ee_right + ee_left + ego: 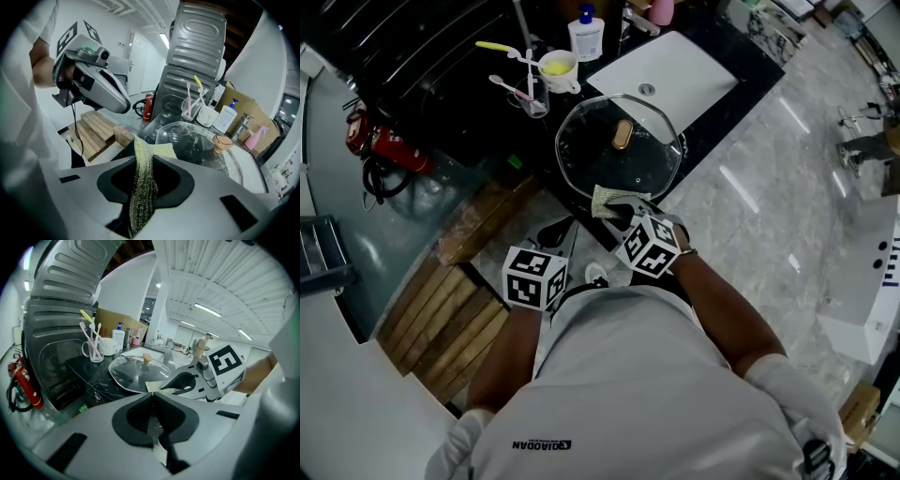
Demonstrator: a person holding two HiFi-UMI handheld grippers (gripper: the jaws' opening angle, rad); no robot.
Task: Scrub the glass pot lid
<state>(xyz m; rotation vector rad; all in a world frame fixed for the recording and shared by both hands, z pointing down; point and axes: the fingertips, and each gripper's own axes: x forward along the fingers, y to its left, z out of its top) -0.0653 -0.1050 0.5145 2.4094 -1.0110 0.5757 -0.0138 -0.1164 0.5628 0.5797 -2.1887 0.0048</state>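
The glass pot lid (619, 148) with its wooden knob (622, 134) lies flat on the black counter (478, 122). My right gripper (620, 212) is shut on a yellow-green scrub cloth (607, 199), whose free end rests at the lid's near rim. In the right gripper view the cloth (142, 183) runs between the closed jaws of the right gripper (143, 157) toward the lid (201, 145). My left gripper (557, 232) hovers just left of the lid's near edge. Its jaws (151, 395) are shut with nothing in them, and the lid (136, 373) lies ahead.
A glass of toothbrushes (532, 94), a white mug (559, 67) and a soap bottle (586, 36) stand behind the lid. A white sink (675, 70) lies to the right. A red fire extinguisher (389, 145) and wooden steps (450, 319) are at the left.
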